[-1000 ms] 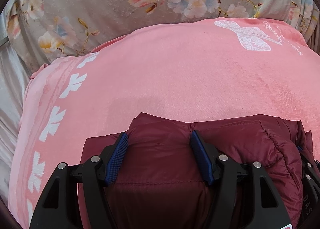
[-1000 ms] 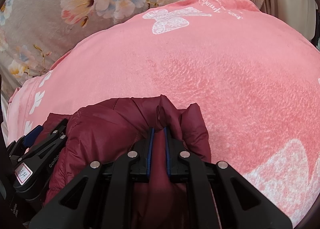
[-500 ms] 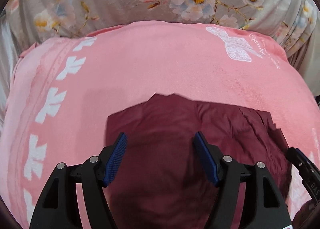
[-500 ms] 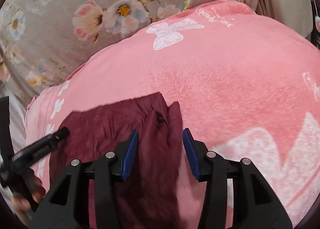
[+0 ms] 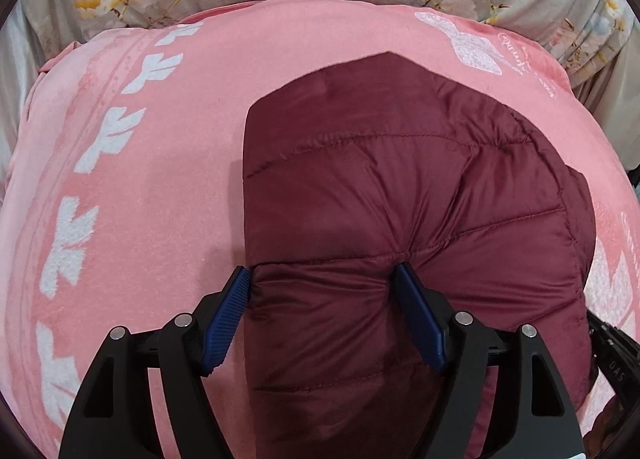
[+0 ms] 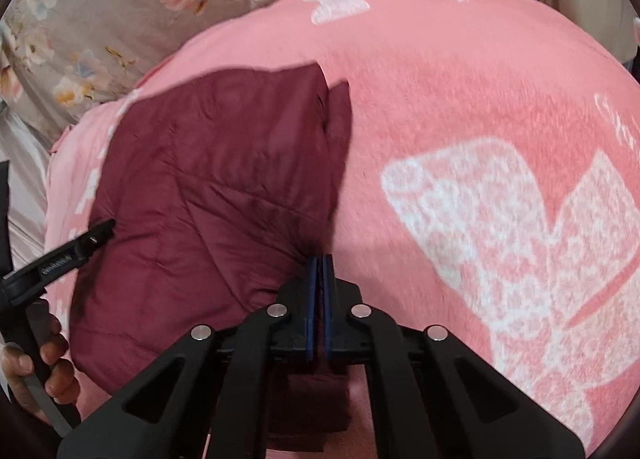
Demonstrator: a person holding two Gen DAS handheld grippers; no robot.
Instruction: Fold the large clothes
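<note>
Two grippers meet one maroon quilted puffer jacket [image 5: 400, 199] lying on the pink fleece blanket [image 5: 160, 179]. Its length runs ahead of both. The left gripper [image 5: 324, 291] has just been widening, straddling a fold; the right gripper [image 6: 319, 263] is clamped on its near edge.

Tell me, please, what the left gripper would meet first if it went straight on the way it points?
Most likely the maroon jacket: the left gripper already straddles its padded edge, with the pink blanket underneath.
</note>
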